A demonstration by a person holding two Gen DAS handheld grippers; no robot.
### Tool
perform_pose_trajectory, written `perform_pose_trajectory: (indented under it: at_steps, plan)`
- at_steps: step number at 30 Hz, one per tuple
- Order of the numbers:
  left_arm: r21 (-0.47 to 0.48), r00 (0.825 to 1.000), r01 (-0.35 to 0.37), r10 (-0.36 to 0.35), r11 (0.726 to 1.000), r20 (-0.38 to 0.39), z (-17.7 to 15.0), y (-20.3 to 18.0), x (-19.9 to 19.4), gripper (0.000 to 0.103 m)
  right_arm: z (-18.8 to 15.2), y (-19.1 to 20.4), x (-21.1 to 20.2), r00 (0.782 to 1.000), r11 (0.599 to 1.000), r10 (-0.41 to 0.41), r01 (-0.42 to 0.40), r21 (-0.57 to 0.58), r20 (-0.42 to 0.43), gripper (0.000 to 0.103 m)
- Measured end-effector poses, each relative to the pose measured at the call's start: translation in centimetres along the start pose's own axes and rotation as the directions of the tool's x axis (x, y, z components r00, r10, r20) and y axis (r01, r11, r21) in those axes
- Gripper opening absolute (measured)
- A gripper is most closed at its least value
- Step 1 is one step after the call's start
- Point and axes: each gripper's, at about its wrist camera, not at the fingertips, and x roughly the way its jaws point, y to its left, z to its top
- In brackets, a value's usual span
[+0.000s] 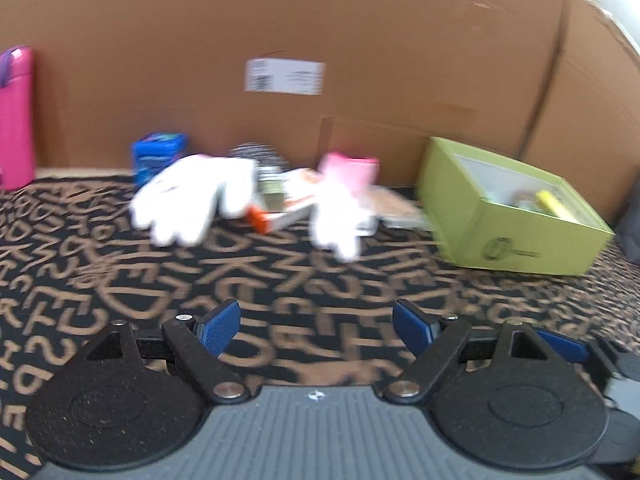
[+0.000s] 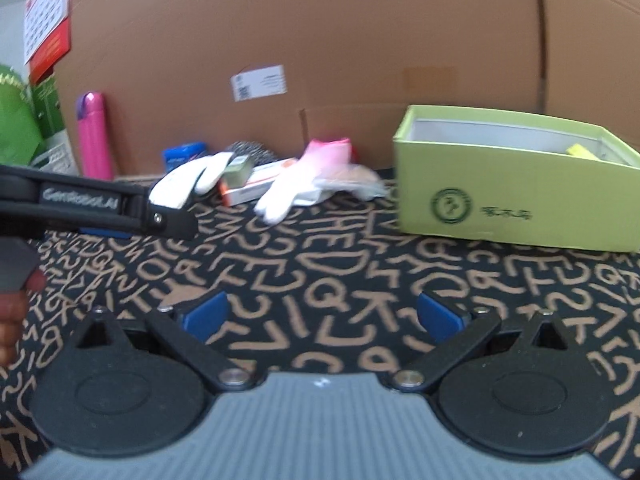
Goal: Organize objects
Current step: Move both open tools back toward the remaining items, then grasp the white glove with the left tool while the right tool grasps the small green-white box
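Note:
A pile of loose objects lies by the cardboard wall: two white gloves [image 1: 192,200] [image 2: 280,196], one with a pink cuff [image 1: 348,172], an orange-and-white box [image 1: 288,208] [image 2: 248,188], a blue pack [image 1: 158,156] [image 2: 184,154], a metal scourer [image 1: 260,154] [image 2: 250,148] and a small olive box [image 2: 238,170]. A green open box [image 1: 516,208] [image 2: 516,188] stands at the right with a yellow item inside. My left gripper [image 1: 316,326] is open and empty, short of the pile. My right gripper [image 2: 322,314] is open and empty above the cloth.
A black cloth with tan letters [image 2: 320,264] covers the table. A big cardboard sheet [image 1: 320,40] walls the back. A pink bottle [image 2: 94,136] [image 1: 14,120] stands at the left, with green packaging [image 2: 24,128] beside it. The left gripper's arm [image 2: 100,208] crosses the right wrist view.

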Motion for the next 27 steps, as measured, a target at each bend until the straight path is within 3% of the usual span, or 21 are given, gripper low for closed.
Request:
perform_pose_trajectory:
  at_steps: [7, 11, 13, 15, 17, 18, 20, 23, 27]
  plan:
    - [-0.137, 0.993, -0.110, 0.114, 0.985, 0.021, 3.4, 6.8, 3.4, 0.086, 0.2, 1.8, 1.3, 1.000, 0.999, 0.016, -0.017, -0.030, -0.027, 0.103]
    - [-0.146, 0.983, -0.178, 0.181, 0.973, 0.009, 5.5, 9.0, 6.7, 0.086, 0.2, 2.4, 1.8, 0.999, 0.999, 0.013, -0.015, -0.041, -0.040, 0.103]
    - [-0.149, 0.984, -0.180, 0.179, 0.972, -0.017, 6.2, 9.8, 8.3, 0.085, 0.3, 2.6, 2.0, 0.999, 0.999, 0.009, -0.012, -0.047, -0.044, 0.103]
    - [-0.149, 0.986, -0.165, 0.161, 0.975, -0.037, 6.6, 10.0, 9.4, 0.072, 0.5, 2.7, 2.3, 0.999, 0.999, 0.008, -0.010, -0.045, -0.049, 0.103]
    - [-0.137, 0.985, -0.164, 0.154, 0.977, -0.081, 6.7, 10.0, 10.2, 0.024, 0.7, 2.9, 2.6, 0.999, 0.999, 0.009, -0.011, -0.043, -0.052, 0.103]
    - [-0.130, 0.986, -0.158, 0.148, 0.979, -0.083, 6.6, 10.0, 10.2, 0.024, 0.8, 3.1, 2.7, 0.999, 0.999, 0.012, -0.014, -0.046, -0.050, 0.103]
    - [-0.132, 0.989, -0.128, 0.117, 0.983, -0.085, 6.1, 10.1, 9.2, 0.010, 1.1, 3.4, 2.9, 0.999, 0.998, 0.018, -0.020, -0.055, -0.043, 0.103]
    - [-0.141, 0.996, -0.028, 0.016, 0.990, -0.084, 4.6, 9.8, 6.6, 0.008, 1.8, 3.9, 3.8, 0.999, 0.997, 0.028, -0.032, -0.073, -0.045, 0.103]
    - [-0.077, 0.996, 0.027, -0.033, 0.997, -0.078, 1.0, 8.6, 2.3, 0.007, 3.4, 4.7, 5.4, 0.998, 0.994, 0.057, -0.059, -0.095, -0.018, 0.103]
